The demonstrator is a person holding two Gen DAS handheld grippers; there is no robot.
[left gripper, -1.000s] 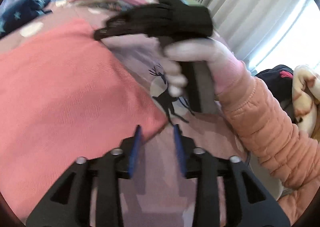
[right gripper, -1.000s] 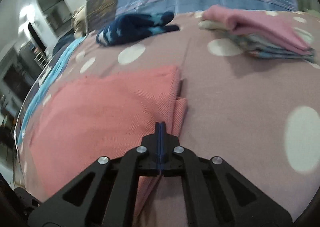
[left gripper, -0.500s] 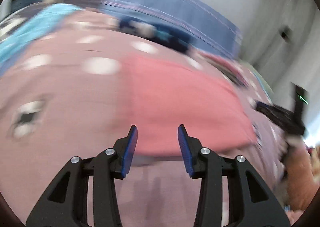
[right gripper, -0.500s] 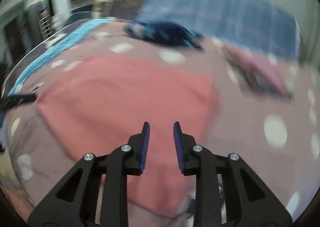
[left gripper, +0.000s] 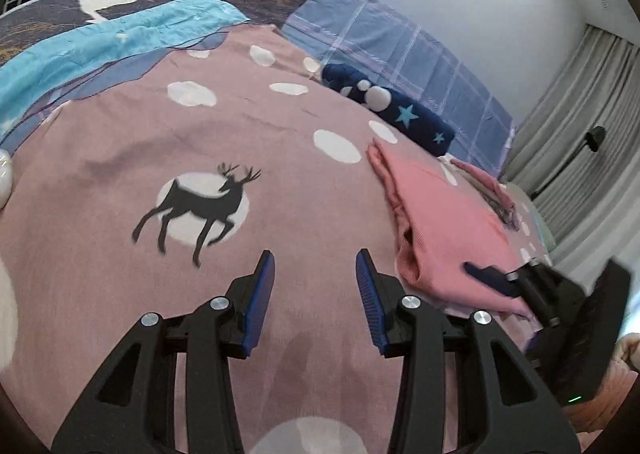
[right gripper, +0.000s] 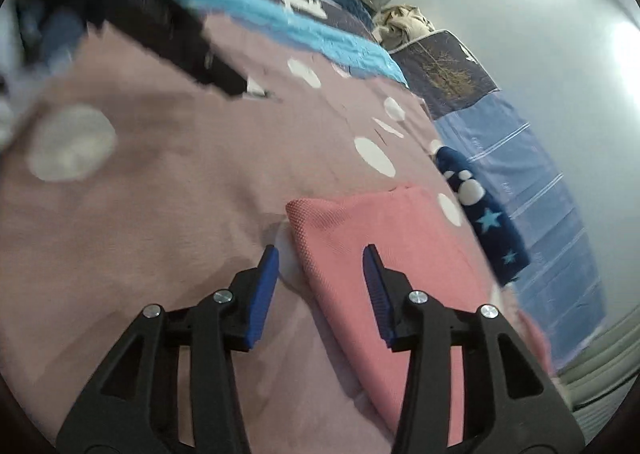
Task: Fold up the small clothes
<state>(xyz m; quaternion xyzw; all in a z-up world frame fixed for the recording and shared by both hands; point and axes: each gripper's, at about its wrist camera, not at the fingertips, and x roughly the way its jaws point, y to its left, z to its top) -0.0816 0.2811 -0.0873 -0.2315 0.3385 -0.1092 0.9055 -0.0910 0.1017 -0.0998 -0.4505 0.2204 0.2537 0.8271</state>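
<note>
I judge the step in hand to be the next fold of the pink garment point(right gripper: 404, 254), which lies folded flat on the bed point(left gripper: 120, 190), in the lower right of the right wrist view and at the right of the left wrist view. To do it well I would take the near edge with both tools at once, one at each corner, catching every layer of the stack, then lift only just clear of the bed and carry the edge straight over so the sides stay in line. A bite on the top layer alone would, I think, pull the earlier folds open.

My right hand-held gripper point(right gripper: 320, 262) points down at a slant over the garment's near left corner. Its jaws have just been opening and now stand spread, astride that corner with the cloth under the gap; the pads do not press on it, so nothing is held. In the left wrist view this same tool shows at the lower right, dark and a little blurred, over the garment's lower edge.

My left hand-held gripper point(left gripper: 316, 266) is also tilted downward, jaws spread and empty, over bare bedspread just left of the garment, near the deer print point(left gripper: 200, 210). The navy starred cloth point(left gripper: 400, 110) lies beyond, near the blue plaid sheet point(left gripper: 400, 46).
</note>
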